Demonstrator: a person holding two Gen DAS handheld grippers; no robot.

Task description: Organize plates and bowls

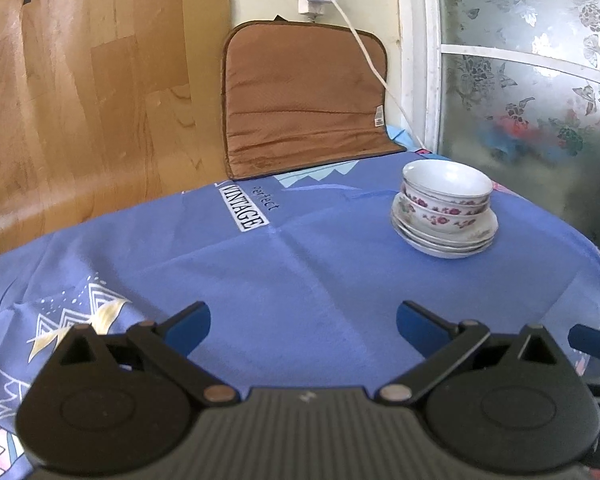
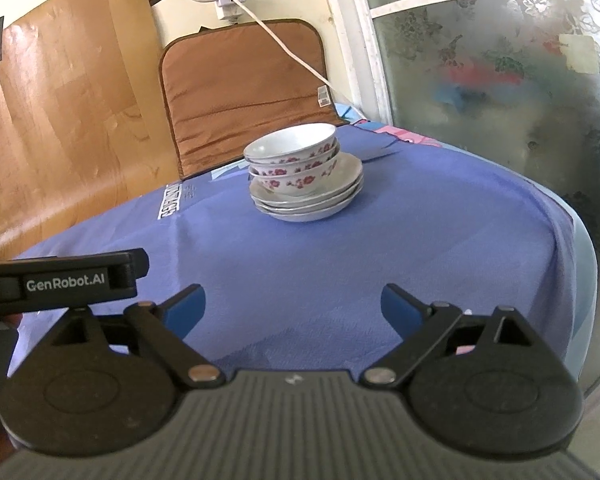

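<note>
The right gripper point(image 2: 292, 308) stands wide apart with nothing between its blue fingers point(image 2: 400, 308), and the left gripper point(image 1: 303, 326) is likewise spread and empty. Both hover over the blue cloth point(image 1: 300, 264) at the near side of the table, well apart from the crockery. Ahead, nested bowls point(image 2: 294, 160) sit on a pile of plates point(image 2: 312, 200), all in one stack toward the far right of the table, in front of a brown cushion point(image 2: 244, 92).

The stack looks sorted already, so any further touch risks harm. The plates lie slightly askew and the bowls lean, so a sideways nudge could slide or topple them. The loose cloth could drag if snagged, and the right edge is near.
</note>
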